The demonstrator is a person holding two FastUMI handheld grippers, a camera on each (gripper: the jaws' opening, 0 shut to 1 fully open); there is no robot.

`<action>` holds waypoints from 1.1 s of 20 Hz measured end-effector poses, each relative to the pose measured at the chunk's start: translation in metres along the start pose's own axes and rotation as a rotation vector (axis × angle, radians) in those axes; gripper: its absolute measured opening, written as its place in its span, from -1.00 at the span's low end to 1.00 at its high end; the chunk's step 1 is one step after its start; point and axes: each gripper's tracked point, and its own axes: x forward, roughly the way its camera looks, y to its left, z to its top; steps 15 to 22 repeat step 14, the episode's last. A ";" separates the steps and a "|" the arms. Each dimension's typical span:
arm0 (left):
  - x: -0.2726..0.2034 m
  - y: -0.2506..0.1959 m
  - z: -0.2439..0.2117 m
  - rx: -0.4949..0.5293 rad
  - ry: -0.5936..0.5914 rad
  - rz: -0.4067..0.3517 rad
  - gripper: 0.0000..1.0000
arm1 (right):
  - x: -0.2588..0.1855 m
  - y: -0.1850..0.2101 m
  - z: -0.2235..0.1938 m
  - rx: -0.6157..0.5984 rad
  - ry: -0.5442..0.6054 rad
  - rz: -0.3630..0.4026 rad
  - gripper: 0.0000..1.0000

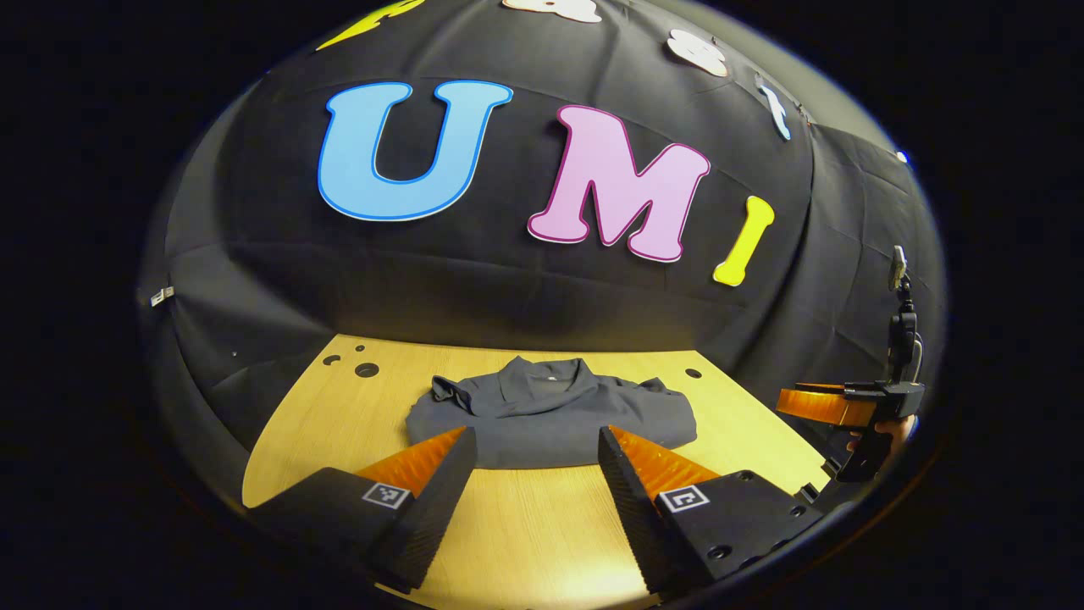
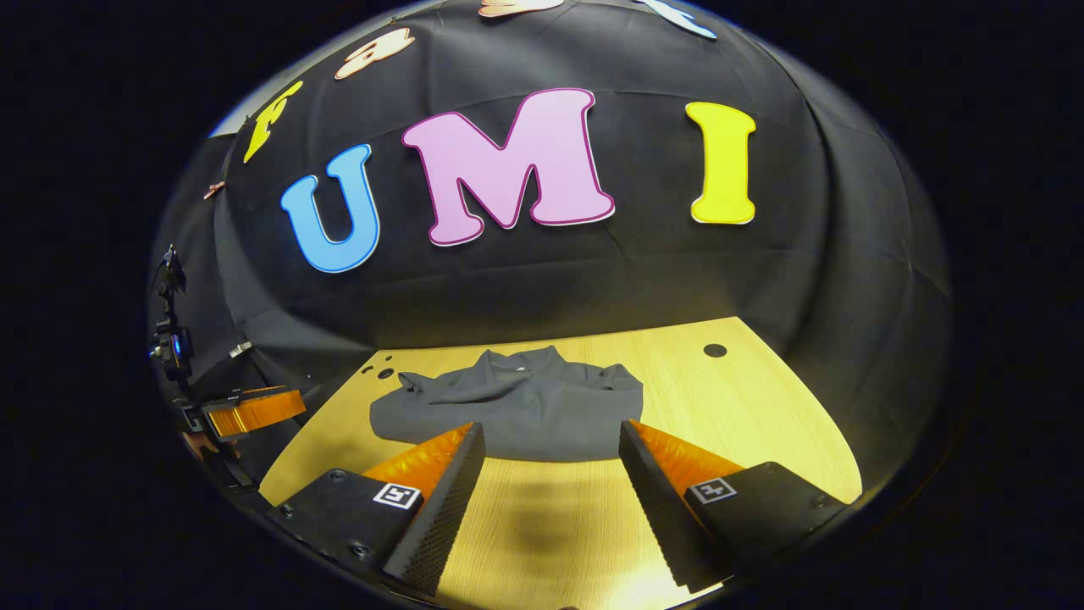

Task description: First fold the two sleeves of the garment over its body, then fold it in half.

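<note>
A dark grey folded garment (image 1: 550, 415) lies on a pale wooden bench (image 1: 525, 525) before the booth's black cloth wall (image 1: 508, 288). The left tool (image 1: 536, 440) and right tool (image 2: 550, 436) hover at six o'clock, jaws wide apart, holding nothing.

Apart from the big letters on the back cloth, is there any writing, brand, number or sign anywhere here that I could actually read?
None can be read.
Garment: a small pale tag inside the collar, too small to read.
Left gripper: a black-and-white square marker on each finger, a pattern and no text.
Right gripper: the same kind of square markers, no text.
Wooden table: bare wood with round holes, no writing.
</note>
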 end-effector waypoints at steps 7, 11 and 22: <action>0.001 0.000 0.001 0.003 0.003 0.014 0.82 | 0.000 -0.004 -0.001 0.011 0.008 0.000 0.95; 0.002 -0.002 0.000 0.006 0.007 0.013 0.82 | -0.001 -0.006 -0.003 0.014 0.014 -0.005 0.93; 0.003 -0.002 -0.002 0.005 0.012 0.010 0.83 | -0.001 -0.004 -0.008 0.021 0.038 0.001 0.85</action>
